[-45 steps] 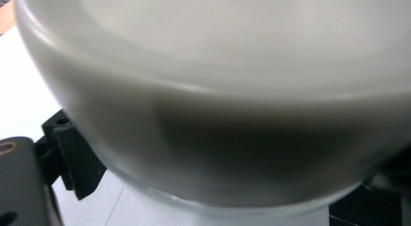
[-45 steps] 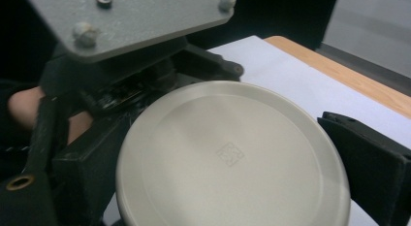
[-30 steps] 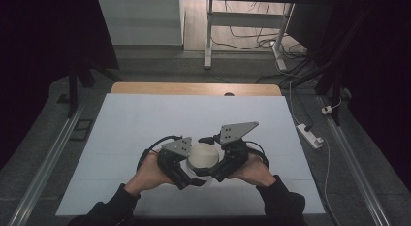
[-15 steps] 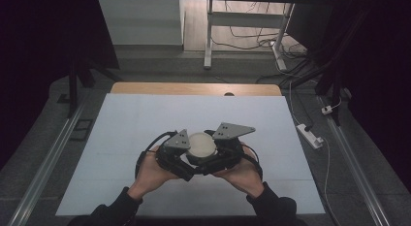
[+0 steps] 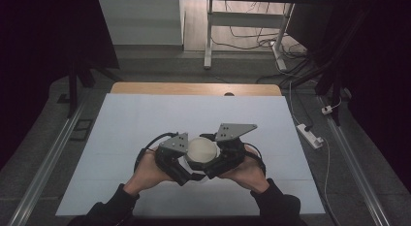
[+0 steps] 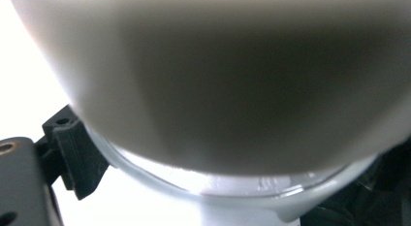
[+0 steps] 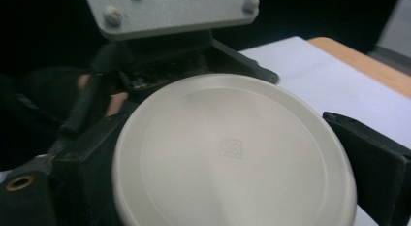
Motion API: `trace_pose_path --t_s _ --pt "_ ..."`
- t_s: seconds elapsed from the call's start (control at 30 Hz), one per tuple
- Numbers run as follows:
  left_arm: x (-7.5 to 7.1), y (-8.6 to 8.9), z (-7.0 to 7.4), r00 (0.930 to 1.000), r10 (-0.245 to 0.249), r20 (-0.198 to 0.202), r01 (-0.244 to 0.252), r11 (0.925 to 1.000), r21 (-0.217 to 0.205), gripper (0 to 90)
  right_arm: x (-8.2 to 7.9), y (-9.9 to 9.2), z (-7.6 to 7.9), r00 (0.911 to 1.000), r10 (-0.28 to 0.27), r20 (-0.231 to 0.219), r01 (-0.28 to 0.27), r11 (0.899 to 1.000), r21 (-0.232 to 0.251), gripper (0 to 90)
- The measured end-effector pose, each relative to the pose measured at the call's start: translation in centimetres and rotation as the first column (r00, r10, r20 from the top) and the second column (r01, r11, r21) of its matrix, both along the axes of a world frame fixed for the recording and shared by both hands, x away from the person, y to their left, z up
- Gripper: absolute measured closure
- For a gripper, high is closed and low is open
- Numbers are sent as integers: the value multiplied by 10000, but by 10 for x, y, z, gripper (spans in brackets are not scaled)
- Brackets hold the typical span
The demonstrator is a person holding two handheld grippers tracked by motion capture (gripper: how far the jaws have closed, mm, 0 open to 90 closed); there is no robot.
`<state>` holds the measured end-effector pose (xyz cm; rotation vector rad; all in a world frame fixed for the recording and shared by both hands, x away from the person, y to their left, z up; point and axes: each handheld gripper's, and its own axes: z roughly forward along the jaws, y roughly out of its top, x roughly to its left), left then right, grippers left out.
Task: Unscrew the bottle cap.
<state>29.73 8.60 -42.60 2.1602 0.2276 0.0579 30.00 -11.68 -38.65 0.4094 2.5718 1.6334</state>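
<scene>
A round jar with a cream lid (image 5: 202, 149) is held just above the white table sheet (image 5: 145, 119), near its front edge. My left gripper (image 5: 190, 164) comes in from the left and is shut on the jar; in the left gripper view its jaws flank the clear glass body (image 6: 242, 185) under the lid (image 6: 232, 80). My right gripper (image 5: 216, 160) comes in from the right and is shut on the lid (image 7: 232, 153), one black jaw on each side of its rim. The jar's lower part is hidden by the grippers and hands.
The white sheet covers the table, with a wooden edge (image 5: 194, 88) at the far side. Metal rails (image 5: 48, 163) run along both sides. A power strip (image 5: 309, 135) and cables lie on the floor at the right. A desk frame (image 5: 208, 37) stands beyond.
Both hands have drawn closer together around the jar, and the jar has shifted slightly away from the front edge. The right gripper's grey plate has turned.
</scene>
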Motion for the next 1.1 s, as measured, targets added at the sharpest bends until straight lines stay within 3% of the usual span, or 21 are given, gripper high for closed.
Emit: trace_pose_path --t_s 0.17,0.2,0.37,0.77,1.1 --pt "1 -1 -2 9999 94 59 -95 9998 176 74 0 -1 1 10000 -23 93 23 10000 -41 73" --pt "1 -2 -3 9998 206 73 -208 9995 237 74 -1 -2 2 9993 -144 331 150 9997 -190 73" --pt "1 -3 -4 9990 404 185 -412 9983 423 74 -2 -4 5 9972 -444 599 459 9986 -244 73" --pt "4 -2 -9 9945 972 379 -996 9927 682 74 2 -9 3 9930 -1040 565 1057 9940 -270 73" --pt "9 6 -12 9893 1394 421 -1415 9886 521 74 7 -19 3 9856 -1522 735 1544 9877 -249 73"
